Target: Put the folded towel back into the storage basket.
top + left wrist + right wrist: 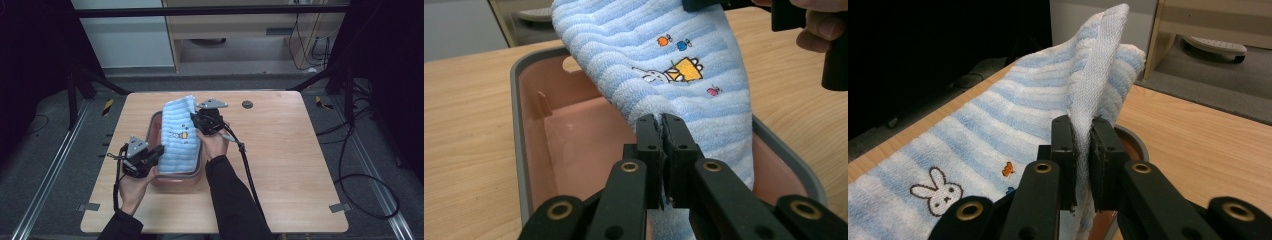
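Note:
A light blue striped towel [179, 135] with a small embroidered rabbit and house hangs stretched over a pink tray [156, 124] with a grey rim. My left gripper [159, 151] is shut on the towel's near end, at the tray's front left. In the left gripper view the towel [674, 65] runs up from the closed jaws across the tray [554, 130]. My right gripper [194, 118] is shut on the towel's far end above the tray's back right. The right gripper view shows the towel [1013, 115] pinched as a folded edge between the jaws.
The tray sits left of centre on a wooden table [280, 150]. A small dark round mark [247, 104] lies near the table's far edge. Cables trail off the table's right side. A pale cabinet [235, 30] stands on the floor beyond.

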Demonstrator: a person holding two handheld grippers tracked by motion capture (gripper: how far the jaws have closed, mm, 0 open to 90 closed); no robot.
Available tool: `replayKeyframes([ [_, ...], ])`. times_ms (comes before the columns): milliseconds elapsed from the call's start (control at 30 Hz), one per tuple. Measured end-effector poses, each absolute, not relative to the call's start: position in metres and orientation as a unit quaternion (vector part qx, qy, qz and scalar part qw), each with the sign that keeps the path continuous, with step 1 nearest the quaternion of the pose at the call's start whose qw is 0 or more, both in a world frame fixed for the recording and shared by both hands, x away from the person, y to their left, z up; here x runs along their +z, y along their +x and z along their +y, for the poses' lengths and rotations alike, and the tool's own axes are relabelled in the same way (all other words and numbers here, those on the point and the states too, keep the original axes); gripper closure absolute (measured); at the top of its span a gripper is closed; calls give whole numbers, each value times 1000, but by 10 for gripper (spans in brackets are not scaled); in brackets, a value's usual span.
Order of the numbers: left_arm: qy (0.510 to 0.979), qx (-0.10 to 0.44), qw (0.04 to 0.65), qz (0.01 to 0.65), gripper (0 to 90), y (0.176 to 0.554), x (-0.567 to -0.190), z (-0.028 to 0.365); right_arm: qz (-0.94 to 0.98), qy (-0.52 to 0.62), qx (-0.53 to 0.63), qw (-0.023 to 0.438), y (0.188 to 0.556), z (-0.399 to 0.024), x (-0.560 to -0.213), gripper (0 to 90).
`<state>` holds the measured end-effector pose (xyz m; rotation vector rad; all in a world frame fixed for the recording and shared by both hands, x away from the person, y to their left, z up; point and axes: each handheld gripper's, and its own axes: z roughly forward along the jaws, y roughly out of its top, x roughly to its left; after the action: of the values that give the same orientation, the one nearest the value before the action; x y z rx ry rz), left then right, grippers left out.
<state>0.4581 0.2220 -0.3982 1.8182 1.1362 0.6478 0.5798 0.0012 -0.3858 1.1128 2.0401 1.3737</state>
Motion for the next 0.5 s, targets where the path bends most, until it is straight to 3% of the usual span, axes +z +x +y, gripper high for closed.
replayKeyframes([
  [500,743,255,401,471,869,466,-417,224,744,409,484,212,587,9,-410,826],
])
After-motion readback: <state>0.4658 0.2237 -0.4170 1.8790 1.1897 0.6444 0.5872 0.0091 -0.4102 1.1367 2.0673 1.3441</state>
